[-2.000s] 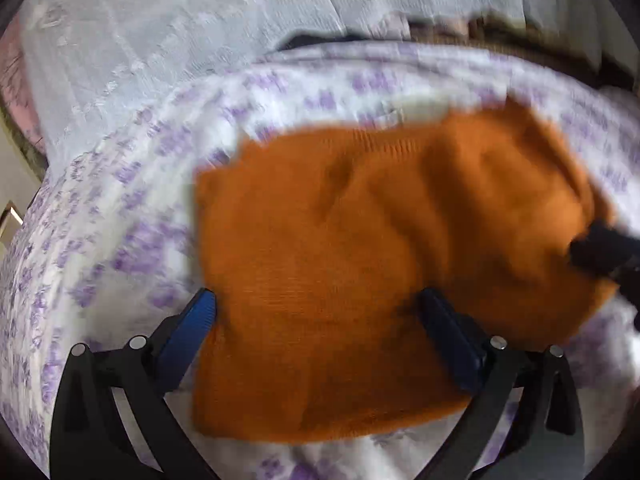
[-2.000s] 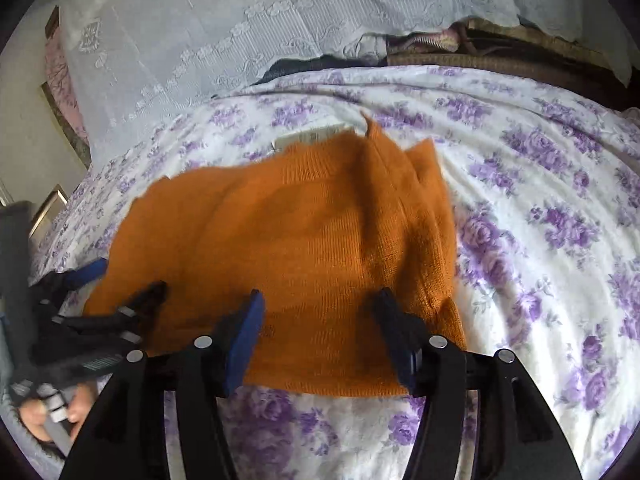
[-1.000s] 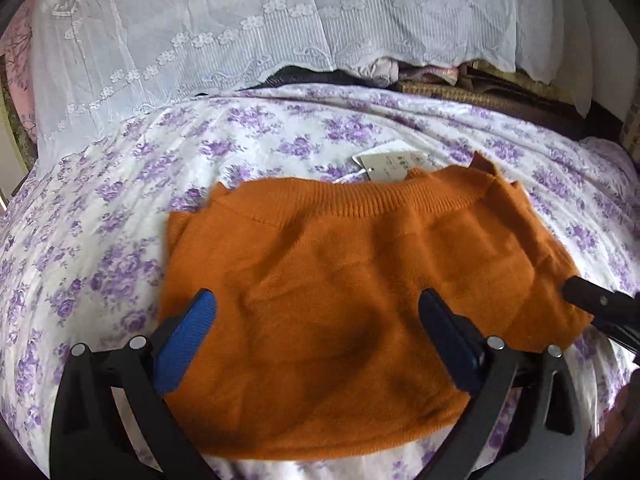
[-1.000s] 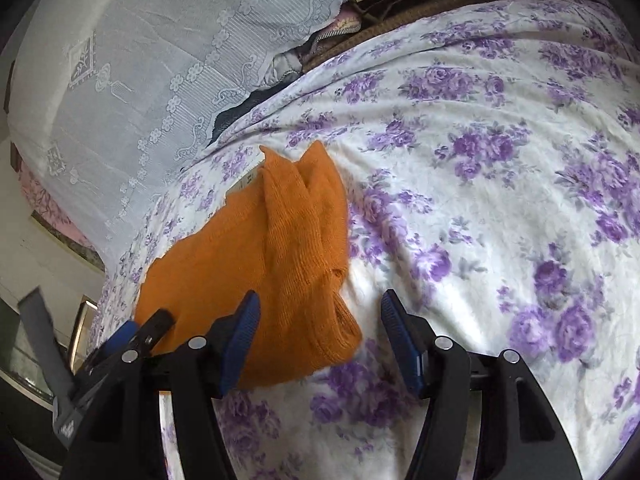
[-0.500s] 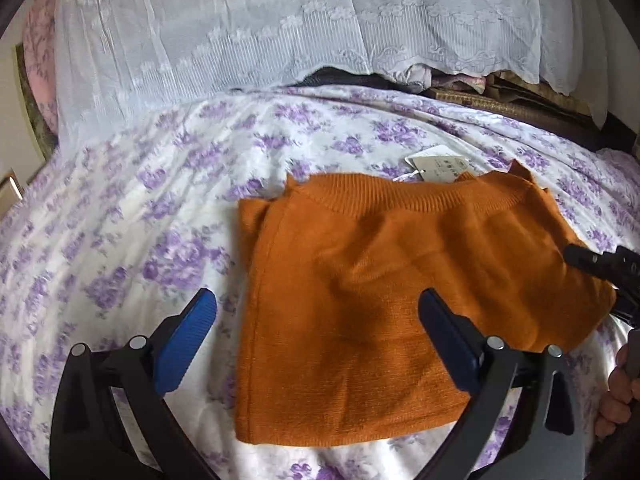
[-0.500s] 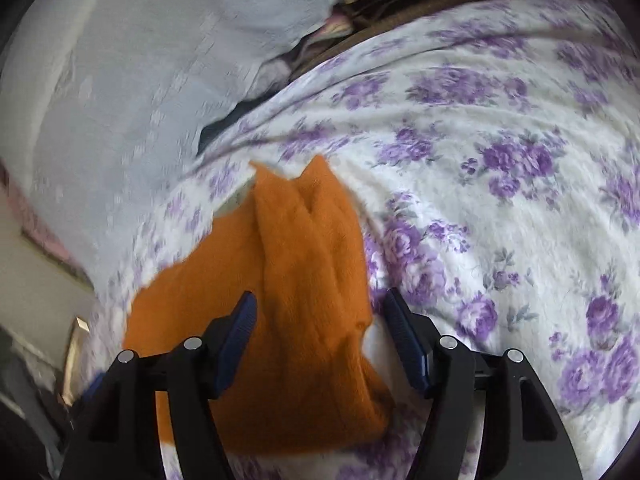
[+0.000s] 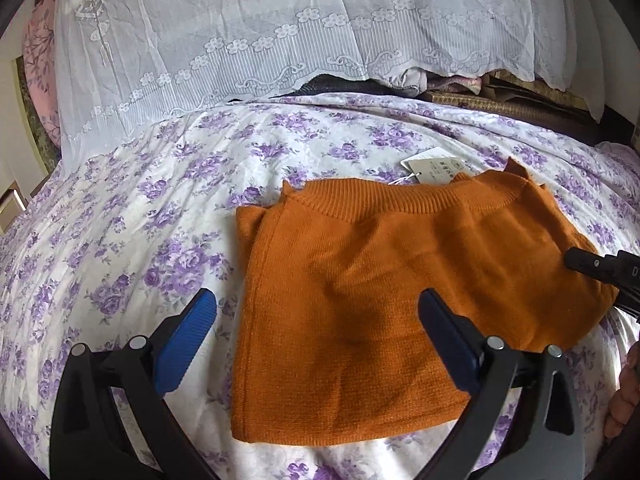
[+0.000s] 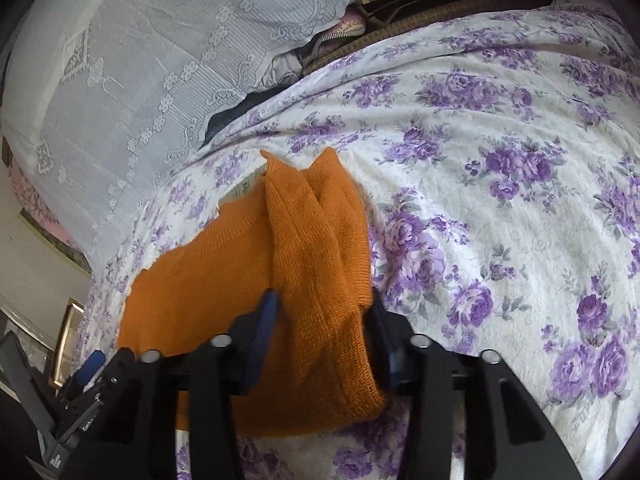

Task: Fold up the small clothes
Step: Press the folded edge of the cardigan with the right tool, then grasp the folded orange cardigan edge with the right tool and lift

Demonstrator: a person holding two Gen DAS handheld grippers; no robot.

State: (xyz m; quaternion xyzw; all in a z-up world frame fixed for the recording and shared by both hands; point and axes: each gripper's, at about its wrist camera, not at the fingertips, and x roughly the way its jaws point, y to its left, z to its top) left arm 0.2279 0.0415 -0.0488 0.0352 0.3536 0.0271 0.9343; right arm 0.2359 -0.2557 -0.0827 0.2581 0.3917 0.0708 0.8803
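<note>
The orange sweater [image 7: 360,300] lies flat on the bed [image 7: 120,220], already folded into a compact rectangle with its ribbed collar at the far edge and a paper tag [image 7: 434,168] poking out beyond it.

We have our right gripper [image 8: 324,316] at the sweater's right edge, where the folded-in sleeve forms a thick ridge. Its fingers [image 8: 264,320] have just been closing with that ridge between them, and they now appear to pinch the bundled knit; we judge this grip is meant to carry the right side over for the next fold.

Our left gripper [image 7: 316,320] hovers over the near left part of the garment with its fingers [image 7: 188,332] spread wide and holding nothing, one over the floral sheet and one over the knit.

The left wrist view gives the whole outline, the collar and the tag. The right wrist view shows the layered sleeve folds and the squeeze itself. A white lace cover [image 7: 240,40] hangs at the far side.
</note>
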